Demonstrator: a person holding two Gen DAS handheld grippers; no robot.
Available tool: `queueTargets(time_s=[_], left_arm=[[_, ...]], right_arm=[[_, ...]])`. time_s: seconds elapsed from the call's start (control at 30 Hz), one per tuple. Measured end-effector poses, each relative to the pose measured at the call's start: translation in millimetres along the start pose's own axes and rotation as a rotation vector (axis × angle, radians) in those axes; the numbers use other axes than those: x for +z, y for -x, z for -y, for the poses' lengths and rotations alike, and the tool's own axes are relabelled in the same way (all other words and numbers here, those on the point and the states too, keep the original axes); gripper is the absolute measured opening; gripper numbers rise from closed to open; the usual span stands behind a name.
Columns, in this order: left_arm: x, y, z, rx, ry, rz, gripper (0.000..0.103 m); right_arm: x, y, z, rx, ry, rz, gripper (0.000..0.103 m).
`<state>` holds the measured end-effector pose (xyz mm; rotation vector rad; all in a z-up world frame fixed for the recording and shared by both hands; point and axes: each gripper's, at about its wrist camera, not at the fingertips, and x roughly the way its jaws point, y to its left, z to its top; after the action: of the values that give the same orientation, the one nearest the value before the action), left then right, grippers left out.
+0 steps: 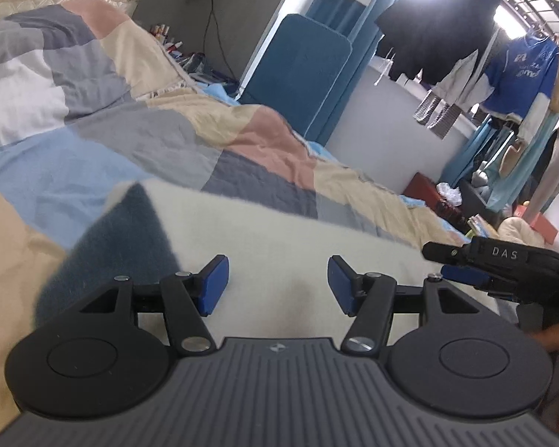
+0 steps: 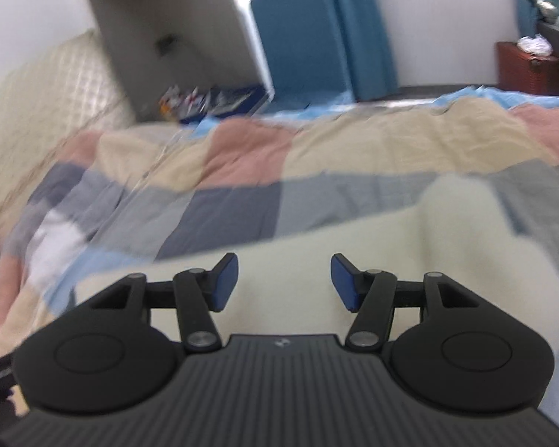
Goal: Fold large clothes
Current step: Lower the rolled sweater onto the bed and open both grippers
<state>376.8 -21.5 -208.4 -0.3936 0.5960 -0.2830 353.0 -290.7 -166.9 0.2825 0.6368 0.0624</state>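
Observation:
A cream fleece garment [image 1: 279, 231] with a dark blue-grey part [image 1: 123, 238] lies on the patchwork quilt of the bed. My left gripper [image 1: 277, 285] is open and empty just above the cream fabric. My right gripper [image 2: 284, 283] is open and empty over the same cream garment [image 2: 391, 246], which bulges up to the right. The right gripper also shows in the left wrist view [image 1: 466, 264] at the right edge, close beside the left one.
The quilt [image 1: 167, 130] covers the bed, with a quilted headboard [image 2: 44, 100] behind. A blue padded panel [image 1: 298, 74] and curtains stand beyond the bed. Clothes hang on a rack [image 1: 518, 70] at the right. A red box [image 2: 525, 67] and clutter sit on the floor.

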Motion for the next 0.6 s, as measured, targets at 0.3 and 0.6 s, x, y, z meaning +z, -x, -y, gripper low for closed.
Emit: queueTargets(time_s=[0.3, 0.6], left_arm=[[-12.9, -16.6, 11.8, 0.08, -0.137, -0.046, 0.064], [-10.3, -21.4, 9.4, 0.08, -0.094, -0.072, 0.066]], right_arm=[[-17.9, -36.1, -21.1, -0.04, 0.137, -0.126, 0.06], [-26.0, -38.0, -24.9, -0.06, 0.16, -0.129, 0.061]])
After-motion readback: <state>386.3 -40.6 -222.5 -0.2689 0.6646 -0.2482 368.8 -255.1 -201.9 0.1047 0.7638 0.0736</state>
